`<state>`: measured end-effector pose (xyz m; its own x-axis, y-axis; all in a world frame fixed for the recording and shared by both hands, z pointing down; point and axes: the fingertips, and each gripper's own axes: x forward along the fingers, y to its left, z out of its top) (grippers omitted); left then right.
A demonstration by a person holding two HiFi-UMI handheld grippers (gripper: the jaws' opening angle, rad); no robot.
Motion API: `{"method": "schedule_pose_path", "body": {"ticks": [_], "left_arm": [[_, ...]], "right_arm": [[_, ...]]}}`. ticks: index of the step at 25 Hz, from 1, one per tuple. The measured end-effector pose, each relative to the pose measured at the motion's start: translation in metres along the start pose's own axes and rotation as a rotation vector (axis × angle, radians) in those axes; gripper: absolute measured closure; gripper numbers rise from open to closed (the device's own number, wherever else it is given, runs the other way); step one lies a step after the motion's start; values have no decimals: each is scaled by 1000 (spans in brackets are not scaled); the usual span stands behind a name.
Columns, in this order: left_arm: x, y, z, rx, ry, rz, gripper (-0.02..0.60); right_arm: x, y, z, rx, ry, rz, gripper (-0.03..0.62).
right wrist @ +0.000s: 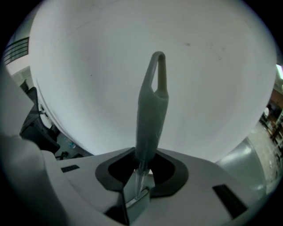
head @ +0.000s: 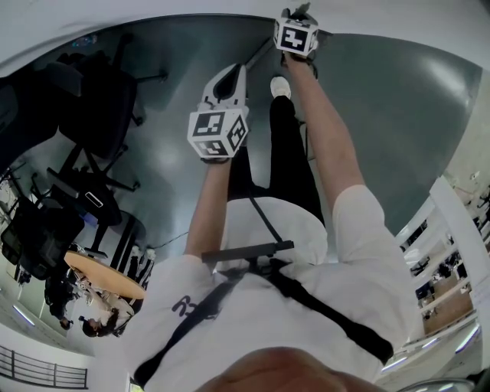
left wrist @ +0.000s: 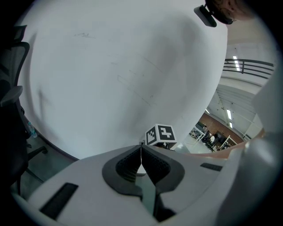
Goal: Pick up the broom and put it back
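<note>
Shirt (head: 253,306) and harness straps (head: 306,295) up close; broom (right wrist: 148,114) pinched near its top in the right gripper (head: 297,19), left gripper (head: 232,76) closed on nothing.

Head view: both arms reach down over grey floor (head: 383,99), with office chairs (head: 92,99) crowding the left and open floor to the right. Left gripper view: the jaws are pressed together and empty, and a white wall (left wrist: 110,66) stands close ahead. Right gripper view: the jaws are narrowed onto the broom's shaft just below its hang loop (right wrist: 158,73); the brush end is out of sight. The broom looks light, stiff and smooth, so held this high it may pivot or slip. A second hold lower on the shaft would likely steady it.
</note>
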<state>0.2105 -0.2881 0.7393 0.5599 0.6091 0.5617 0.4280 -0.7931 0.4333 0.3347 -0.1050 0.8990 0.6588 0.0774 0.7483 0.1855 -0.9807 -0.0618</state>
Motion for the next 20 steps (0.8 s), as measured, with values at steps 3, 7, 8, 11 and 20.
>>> {"method": "schedule_pose_path", "body": {"ticks": [3, 7, 8, 11, 20], "left_arm": [[1, -4, 4, 5, -4, -7, 569], [2, -3, 9, 10, -10, -13, 568], [2, -2, 10, 10, -10, -14, 569], [3, 2, 10, 7, -8, -8, 568], [3, 4, 7, 0, 1, -4, 568]], "right_arm": [[-7, -16, -1, 138, -17, -100, 494], [-15, -34, 2, 309, -60, -210, 493], [-16, -37, 6, 329, -74, -224, 493], [-12, -38, 18, 317, -85, -209, 493], [-6, -28, 10, 213, -26, -135, 471]]}}
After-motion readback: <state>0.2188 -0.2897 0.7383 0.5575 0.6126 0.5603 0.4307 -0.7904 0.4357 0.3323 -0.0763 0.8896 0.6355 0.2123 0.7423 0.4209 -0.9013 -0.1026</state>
